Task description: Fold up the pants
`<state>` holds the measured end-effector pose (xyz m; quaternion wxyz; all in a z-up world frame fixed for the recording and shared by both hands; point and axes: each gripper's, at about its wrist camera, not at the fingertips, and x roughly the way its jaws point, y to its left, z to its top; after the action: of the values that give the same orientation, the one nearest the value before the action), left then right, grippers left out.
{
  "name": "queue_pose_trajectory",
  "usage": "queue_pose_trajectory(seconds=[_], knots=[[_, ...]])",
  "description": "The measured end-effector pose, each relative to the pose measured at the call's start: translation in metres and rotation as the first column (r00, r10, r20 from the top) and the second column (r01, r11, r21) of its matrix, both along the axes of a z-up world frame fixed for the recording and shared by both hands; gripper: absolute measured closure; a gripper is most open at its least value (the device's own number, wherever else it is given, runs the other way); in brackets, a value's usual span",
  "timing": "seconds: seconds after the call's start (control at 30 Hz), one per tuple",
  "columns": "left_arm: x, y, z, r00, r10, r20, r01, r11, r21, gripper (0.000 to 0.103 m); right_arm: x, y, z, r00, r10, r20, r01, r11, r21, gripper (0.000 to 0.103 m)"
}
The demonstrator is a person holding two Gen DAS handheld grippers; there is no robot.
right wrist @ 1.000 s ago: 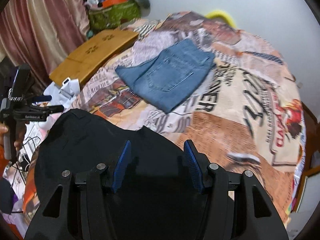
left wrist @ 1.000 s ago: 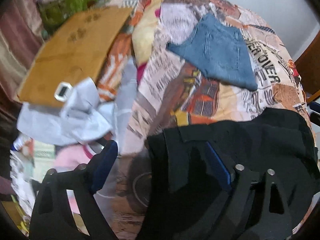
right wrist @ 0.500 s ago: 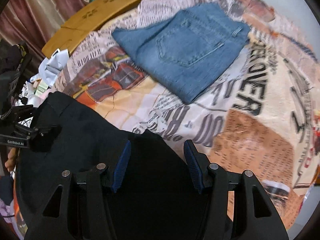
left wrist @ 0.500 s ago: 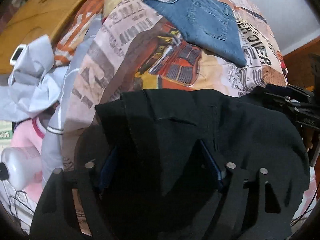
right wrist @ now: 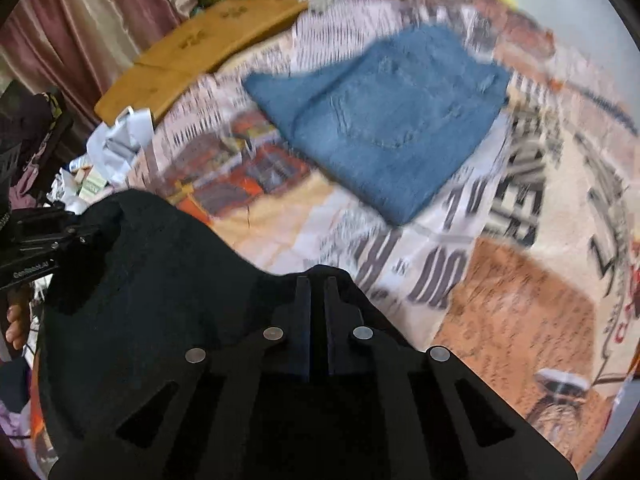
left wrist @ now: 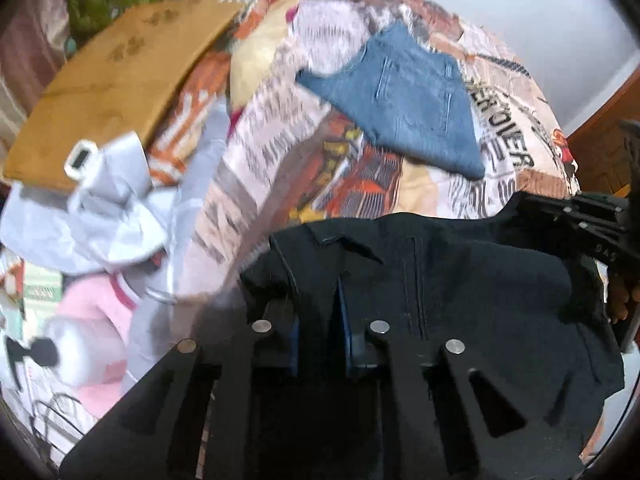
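On the near edge of the bed (right wrist: 516,312), the black pants (left wrist: 472,292) lie bunched under both grippers. Left gripper (left wrist: 320,320): its fingers have just been closing and now clamp a fold of the black cloth beside a seam at the pants' left end. Right gripper (right wrist: 316,312): fingers likewise just closed, nearly together, pinching a raised edge of the same garment at its far side.

Handling, judged: cloth looks soft, limp, fairly thick, like denim or twill. It should drape and sag between two holds rather than keep shape; not fragile, not slippery. Seams and hems give the firmest purchase; two well-separated holds along one edge should let it hang flat before folding. Which part of the pants each gripper holds cannot be told; the dark fabric hides detail.

Surface: a bedspread (left wrist: 256,152) printed in newspaper style, soft and uneven. Folded blue jeans (right wrist: 384,120) lie farther back on it, well apart from the black pair. A wooden board (left wrist: 112,80) sits at the bed's far left, crumpled pale cloth (left wrist: 108,216) just beside it. Curtain (right wrist: 80,32) hangs at left, a plain wall (left wrist: 480,0) behind. Both views are motion-blurred.
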<state>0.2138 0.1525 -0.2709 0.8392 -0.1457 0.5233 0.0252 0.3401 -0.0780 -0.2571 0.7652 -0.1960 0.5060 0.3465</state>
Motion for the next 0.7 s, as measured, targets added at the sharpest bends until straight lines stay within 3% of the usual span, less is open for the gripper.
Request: queue_pose_trajectory(seconds=[0.13,0.37,0.53,0.6,0.7], knots=[[0.005,0.003,0.024,0.997,0.008,0.076,-0.015,0.997,0.082,0.088,0.0,0.008,0.026,0.994,0.015,0.108,-0.018,0.999,0.03,0.099],[0.04,0.024,0.047,0.991,0.025,0.13,-0.039,0.993,0.112,0.088,0.028,0.013,0.062,0.977,-0.057,0.203,0.032,0.992,0.124,0.099],[0.082,0.04,0.021,0.998,0.051,0.041,-0.055,0.991,0.121,0.084,0.054,0.02,0.063,0.964,-0.121,0.238,0.093,0.988,0.124,0.099],[0.097,0.046,0.002,0.999,0.041,-0.036,-0.037,0.993,0.109,0.077,0.064,0.018,0.06,0.951,-0.152,0.268,0.131,0.987,0.094,0.099],[0.1,0.052,-0.009,0.996,0.051,-0.079,-0.044,0.994,0.096,0.071,0.069,0.007,0.059,0.95,-0.174,0.258,0.158,0.984,0.08,0.099]])
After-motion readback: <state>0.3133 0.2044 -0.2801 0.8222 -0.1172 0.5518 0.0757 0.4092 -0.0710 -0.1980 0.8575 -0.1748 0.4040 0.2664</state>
